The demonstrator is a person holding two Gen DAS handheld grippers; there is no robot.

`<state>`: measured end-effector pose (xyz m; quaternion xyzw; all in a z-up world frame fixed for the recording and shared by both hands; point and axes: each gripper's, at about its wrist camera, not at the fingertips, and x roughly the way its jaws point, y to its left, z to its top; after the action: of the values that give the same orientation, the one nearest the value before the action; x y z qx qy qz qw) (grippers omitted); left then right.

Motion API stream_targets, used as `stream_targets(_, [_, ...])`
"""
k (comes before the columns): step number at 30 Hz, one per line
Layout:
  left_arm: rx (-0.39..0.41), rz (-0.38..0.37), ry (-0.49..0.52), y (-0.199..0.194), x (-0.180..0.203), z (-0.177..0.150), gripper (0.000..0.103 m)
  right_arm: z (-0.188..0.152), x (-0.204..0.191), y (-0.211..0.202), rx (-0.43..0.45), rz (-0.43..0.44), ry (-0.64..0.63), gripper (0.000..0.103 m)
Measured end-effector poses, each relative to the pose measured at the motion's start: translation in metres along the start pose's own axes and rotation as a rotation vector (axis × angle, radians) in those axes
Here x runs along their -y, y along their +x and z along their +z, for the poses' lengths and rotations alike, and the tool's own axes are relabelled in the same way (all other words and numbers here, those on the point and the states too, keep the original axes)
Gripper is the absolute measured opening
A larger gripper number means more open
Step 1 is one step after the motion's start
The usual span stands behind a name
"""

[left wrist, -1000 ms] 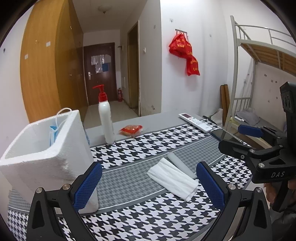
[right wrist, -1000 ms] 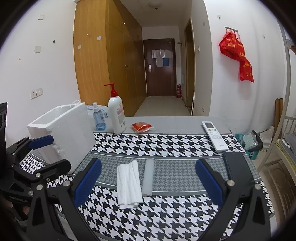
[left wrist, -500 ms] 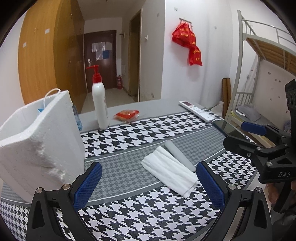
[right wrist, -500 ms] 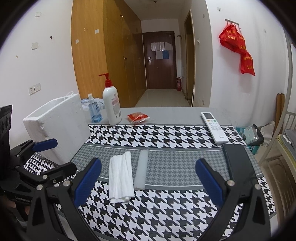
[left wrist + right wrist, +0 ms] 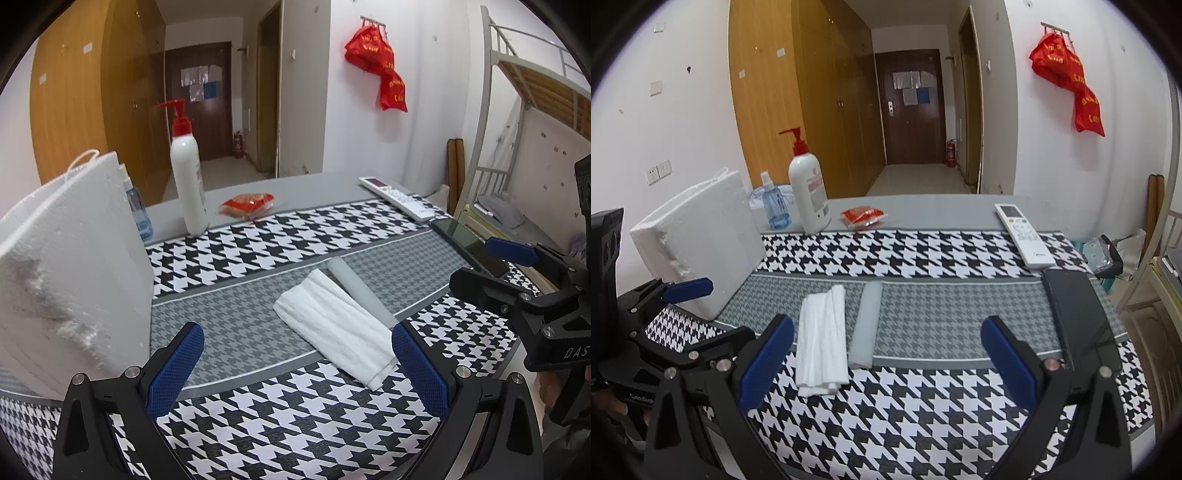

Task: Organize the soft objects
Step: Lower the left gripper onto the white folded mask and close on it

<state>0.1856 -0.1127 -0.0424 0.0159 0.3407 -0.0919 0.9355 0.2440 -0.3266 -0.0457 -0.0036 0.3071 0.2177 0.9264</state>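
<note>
A folded white cloth [image 5: 334,325] lies on the grey band of the houndstooth table mat, with a pale grey soft roll [image 5: 360,290] beside it on its right. Both also show in the right wrist view, the cloth [image 5: 822,334] and the roll [image 5: 866,323]. My left gripper [image 5: 295,369] is open and empty, low over the mat just short of the cloth. My right gripper [image 5: 886,363] is open and empty, just right of the roll's near end. A white foam box [image 5: 62,266] stands at the left, also in the right wrist view [image 5: 701,243].
A red-pump lotion bottle [image 5: 809,195], a small blue spray bottle [image 5: 774,206] and a red packet [image 5: 864,216] stand at the table's back. A white remote [image 5: 1023,236] and a dark phone [image 5: 1082,317] lie at the right. A bunk bed frame [image 5: 517,110] stands right.
Both grippers have dropped lower and come closer to the table. The foam box now fills more of the left wrist view, its inside hidden. The cloth and roll have not moved.
</note>
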Motion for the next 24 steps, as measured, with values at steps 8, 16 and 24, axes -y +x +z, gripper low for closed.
stream_targets(8, [-0.055,-0.011,-0.002,0.016,0.008,-0.004,0.102,-0.007,0.009,0.009,-0.032,0.005,0.013,0.103])
stream_targets(16, [-0.099,-0.011,-0.022,0.034,0.012,-0.003,0.102,-0.013,0.019,0.015,-0.059,0.002,0.023,0.103])
stream_targets(24, [-0.130,-0.005,-0.038,0.048,0.016,-0.003,0.102,-0.014,0.027,0.019,-0.072,-0.006,0.021,0.103])
